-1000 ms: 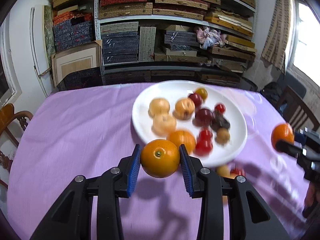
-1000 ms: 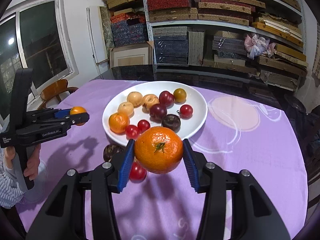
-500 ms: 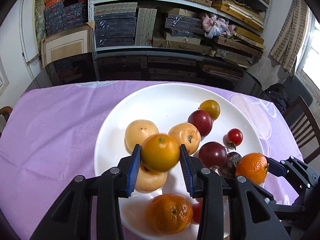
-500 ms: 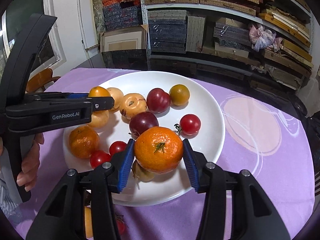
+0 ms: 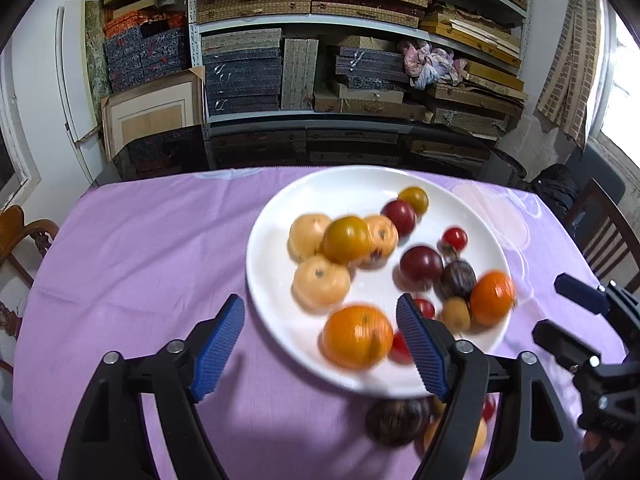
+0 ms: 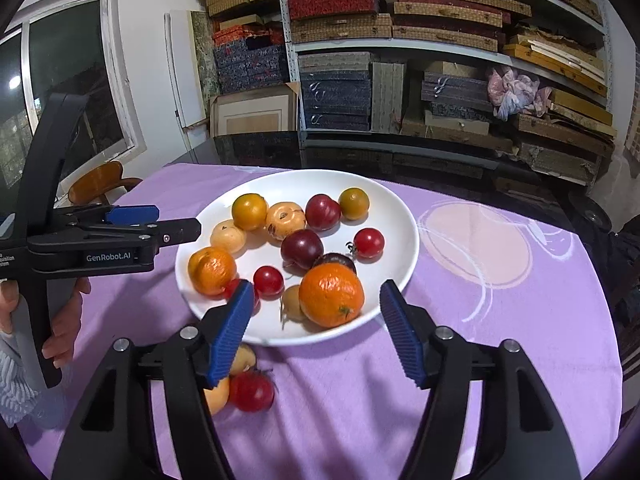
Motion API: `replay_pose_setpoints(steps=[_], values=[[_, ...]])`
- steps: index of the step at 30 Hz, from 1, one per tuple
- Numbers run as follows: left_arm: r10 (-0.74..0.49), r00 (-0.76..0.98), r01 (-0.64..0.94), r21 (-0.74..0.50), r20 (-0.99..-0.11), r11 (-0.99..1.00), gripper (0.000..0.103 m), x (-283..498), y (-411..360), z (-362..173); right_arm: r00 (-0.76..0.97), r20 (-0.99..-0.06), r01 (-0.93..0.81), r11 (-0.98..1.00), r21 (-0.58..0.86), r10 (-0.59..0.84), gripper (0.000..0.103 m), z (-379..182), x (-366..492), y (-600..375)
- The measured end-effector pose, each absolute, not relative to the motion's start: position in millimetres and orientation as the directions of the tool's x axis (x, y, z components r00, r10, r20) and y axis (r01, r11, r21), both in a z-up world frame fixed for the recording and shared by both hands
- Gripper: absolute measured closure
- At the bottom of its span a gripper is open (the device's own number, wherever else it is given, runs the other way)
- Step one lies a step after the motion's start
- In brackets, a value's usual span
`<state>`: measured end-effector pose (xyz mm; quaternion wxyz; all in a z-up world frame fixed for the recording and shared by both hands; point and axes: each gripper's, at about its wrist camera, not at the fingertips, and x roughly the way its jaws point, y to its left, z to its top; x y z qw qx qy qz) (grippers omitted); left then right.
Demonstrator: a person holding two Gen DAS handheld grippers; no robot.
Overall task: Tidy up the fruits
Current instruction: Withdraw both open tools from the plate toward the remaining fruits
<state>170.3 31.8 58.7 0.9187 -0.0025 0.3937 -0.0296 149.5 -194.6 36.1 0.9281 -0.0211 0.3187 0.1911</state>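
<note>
A white plate (image 6: 400, 216) on the purple tablecloth holds several fruits. A yellow-orange fruit (image 6: 249, 212) rests among the pale ones at the plate's far left; it shows in the left wrist view (image 5: 346, 240) too. A mandarin (image 6: 331, 294) lies at the plate's near edge, also seen in the left wrist view (image 5: 492, 298). My left gripper (image 5: 320, 344) is open and empty at the plate's near-left rim. My right gripper (image 6: 314, 330) is open and empty just in front of the mandarin. A red tomato (image 6: 251, 391) and other fruits lie on the cloth before the plate.
Another mandarin (image 5: 357, 336) sits at the plate's front left. A dark plum (image 5: 396, 420) lies on the cloth below the rim. Shelves of boxes (image 6: 400, 40) stand behind the table. Wooden chairs (image 5: 604, 232) stand at both sides.
Both grippers opened and pulled back from the plate. The left let go of the yellow-orange fruit and the right let go of the mandarin; both fruits now lie on the plate.
</note>
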Motion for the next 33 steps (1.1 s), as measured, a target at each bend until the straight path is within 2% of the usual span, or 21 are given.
replay_pose_setpoints(steps=[6,24,27,33], values=[[-0.074,0.667,0.075,-0.033,-0.741,0.997,0.019,131,27,34,0.725,-0.614,-0.381,0.925,0.022,0.313,0.036,13,113,-197],[-0.105,0.614,0.115,-0.043,-0.782,0.992,0.017,137,-2,-1,0.704,-0.615,-0.361,0.925,0.121,0.356,0.034,11,117,-220],[-0.086,0.606,0.125,-0.012,-0.791,0.992,0.011,138,-6,-6,0.705,-0.612,-0.359,0.925,0.125,0.357,0.033,12,118,-221],[0.022,0.638,0.114,0.123,-0.769,0.986,0.011,129,-8,-14,0.708,-0.607,-0.357,0.924,0.135,0.362,0.033,14,117,-225]])
